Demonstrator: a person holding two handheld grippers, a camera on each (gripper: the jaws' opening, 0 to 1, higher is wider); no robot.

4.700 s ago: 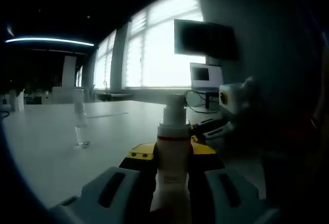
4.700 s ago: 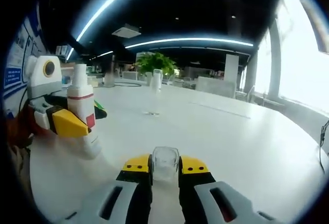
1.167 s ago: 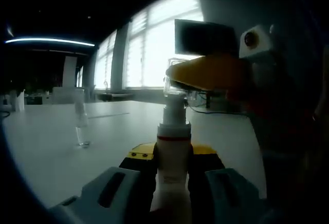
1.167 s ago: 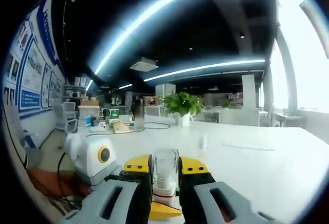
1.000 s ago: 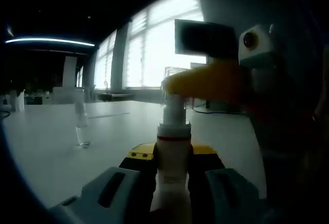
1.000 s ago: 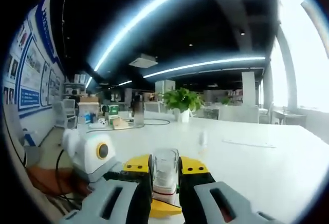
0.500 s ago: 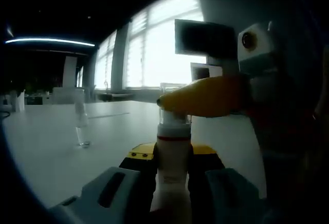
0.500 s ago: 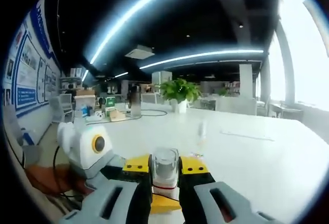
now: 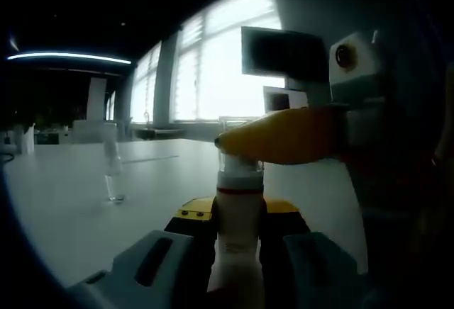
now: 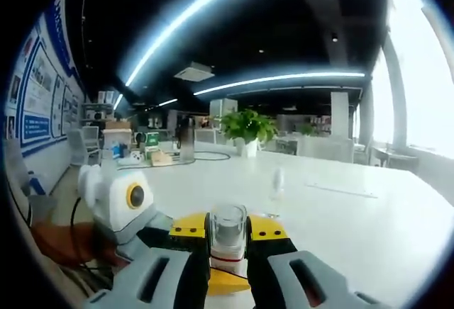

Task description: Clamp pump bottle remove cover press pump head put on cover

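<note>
A white pump bottle [image 9: 237, 231] with a red band stands upright between the jaws of my left gripper [image 9: 237, 213], which is shut on its body. From the right, my right gripper [image 9: 230, 142] reaches across, shut on a clear cover [image 9: 240, 164] that sits down over the pump head. In the right gripper view the clear cover [image 10: 228, 224] is clamped between the yellow tips of my right gripper [image 10: 228, 231], with the bottle's red band [image 10: 227, 261] just under it. The left gripper [image 10: 225, 283] shows below and to the left.
The bottle stands on a wide white table [image 9: 57, 203]. A small clear vessel [image 9: 112, 178] stands apart on it, also visible as the vessel [image 10: 278, 181]. A dark monitor [image 9: 284, 54] hangs at the back wall. A potted plant [image 10: 248, 128] stands far off.
My right gripper has brought the clear cover from above the pump head down over it. The left gripper and the bottle have stayed still.
</note>
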